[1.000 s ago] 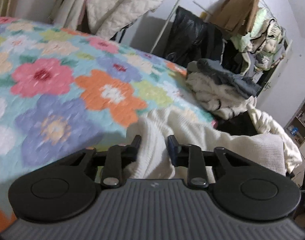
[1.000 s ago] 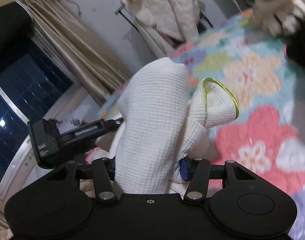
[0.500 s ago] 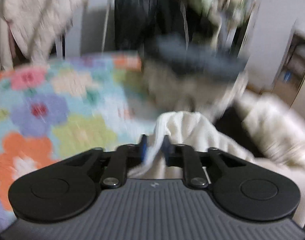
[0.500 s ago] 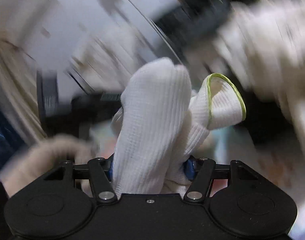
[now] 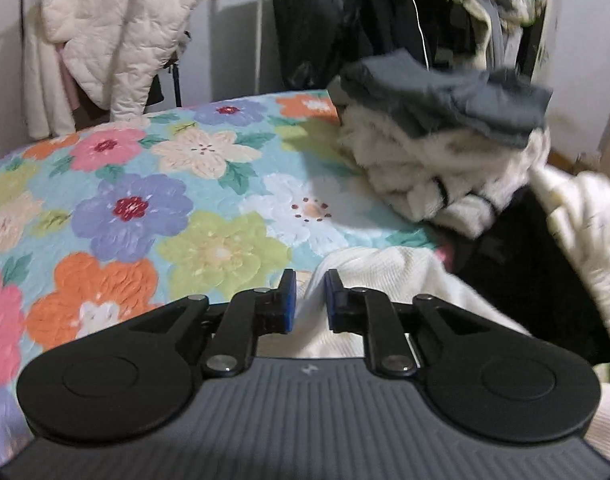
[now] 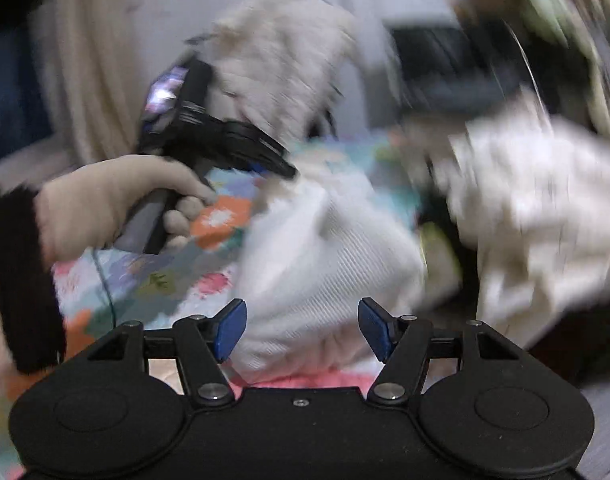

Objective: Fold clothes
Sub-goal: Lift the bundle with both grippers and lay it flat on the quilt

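Left wrist: left gripper point(image 5: 310, 300) narrow, fingers pinching white top point(image 5: 389, 280) at bed point(image 5: 153, 184) edge; keep the pinch firm.

Right wrist: right gripper point(image 6: 301, 330) wide, straddling the top unclamped; blurred. Regrip a clean edge.

The flower-patterned quilted bedspread point(image 5: 153, 208) fills the left wrist view from 9 o'clock to centre. A stack of folded fleecy garments point(image 5: 437, 168) sits on it at 1 o'clock. The cream waffle-knit garment point(image 5: 389, 280) lies on the bedspread at 5 o'clock, just before the stack. Behind the bed, a quilted cream jacket point(image 5: 121, 28) hangs at 11 o'clock, and a black jacket point(image 5: 317, 20) hangs at 12 o'clock.
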Motion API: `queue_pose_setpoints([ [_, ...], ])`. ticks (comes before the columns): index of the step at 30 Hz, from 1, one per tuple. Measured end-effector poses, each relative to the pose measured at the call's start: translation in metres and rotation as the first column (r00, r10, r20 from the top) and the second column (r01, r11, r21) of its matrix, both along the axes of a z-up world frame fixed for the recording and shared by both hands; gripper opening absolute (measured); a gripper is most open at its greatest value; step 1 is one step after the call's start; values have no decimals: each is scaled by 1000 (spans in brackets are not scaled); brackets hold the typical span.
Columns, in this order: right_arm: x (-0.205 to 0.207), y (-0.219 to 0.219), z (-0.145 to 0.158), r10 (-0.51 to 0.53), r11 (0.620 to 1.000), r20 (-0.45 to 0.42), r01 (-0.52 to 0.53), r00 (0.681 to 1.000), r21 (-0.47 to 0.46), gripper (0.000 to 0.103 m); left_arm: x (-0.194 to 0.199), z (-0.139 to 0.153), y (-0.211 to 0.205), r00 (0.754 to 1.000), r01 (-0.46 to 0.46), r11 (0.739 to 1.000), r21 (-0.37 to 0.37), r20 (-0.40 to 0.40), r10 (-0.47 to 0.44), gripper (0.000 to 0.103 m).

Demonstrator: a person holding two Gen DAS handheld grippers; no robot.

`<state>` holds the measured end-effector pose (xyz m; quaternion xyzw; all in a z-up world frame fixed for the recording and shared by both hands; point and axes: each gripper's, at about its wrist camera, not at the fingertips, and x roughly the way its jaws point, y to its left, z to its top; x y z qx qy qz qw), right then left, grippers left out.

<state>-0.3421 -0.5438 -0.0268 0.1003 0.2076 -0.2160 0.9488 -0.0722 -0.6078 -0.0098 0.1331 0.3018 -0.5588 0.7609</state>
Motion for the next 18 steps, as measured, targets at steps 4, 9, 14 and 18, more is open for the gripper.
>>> queue_pose_setpoints([
  [4,26,4,15,97,974,-41,-103,994,-204,50,-1,0,29,995,-21,999,-32,-98,17,29],
  [9,65,-37,-10,-42,928,-165,-22,985,-371,44,-3,-20,47,981,-33,999,-16,-189,29,35],
  [14,58,-83,-55,-125,980,-263,77,957,-185,44,-3,-43,61,961,-34,999,6,-274,34,55],
  [18,51,-93,-56,-139,988,-223,120,965,-98,42,4,-54,53,926,-48,999,-9,-375,41,61],
])
